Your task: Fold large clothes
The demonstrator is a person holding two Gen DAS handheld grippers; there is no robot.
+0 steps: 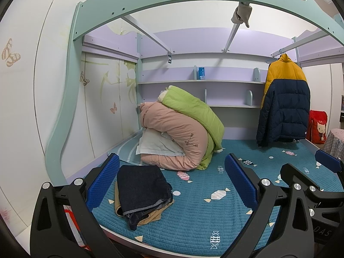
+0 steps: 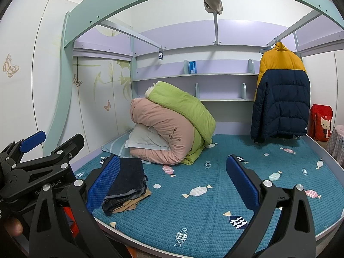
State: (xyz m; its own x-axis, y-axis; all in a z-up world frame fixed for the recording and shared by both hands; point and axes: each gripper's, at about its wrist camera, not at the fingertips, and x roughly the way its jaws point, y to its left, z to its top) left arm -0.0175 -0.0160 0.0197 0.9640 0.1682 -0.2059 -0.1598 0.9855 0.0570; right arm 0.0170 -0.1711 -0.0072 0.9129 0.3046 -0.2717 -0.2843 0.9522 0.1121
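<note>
A yellow and navy puffer jacket (image 1: 283, 101) hangs on a hanger from a rail at the back right of the bed; it also shows in the right wrist view (image 2: 281, 94). Folded dark jeans (image 1: 143, 191) lie on a folded tan garment (image 1: 150, 215) at the bed's front left, also seen in the right wrist view (image 2: 124, 182). My left gripper (image 1: 172, 182) is open and empty, held above the bed's front edge. My right gripper (image 2: 172, 182) is open and empty beside it. The left gripper appears at the left of the right wrist view (image 2: 45, 148).
A teal quilted mattress (image 1: 204, 215) with candy prints fills the bed. A rolled pink and green duvet (image 1: 182, 129) with a white pillow sits at the back left. Shelves (image 1: 202, 81) line the back wall. A red bag (image 1: 318, 126) stands at the right.
</note>
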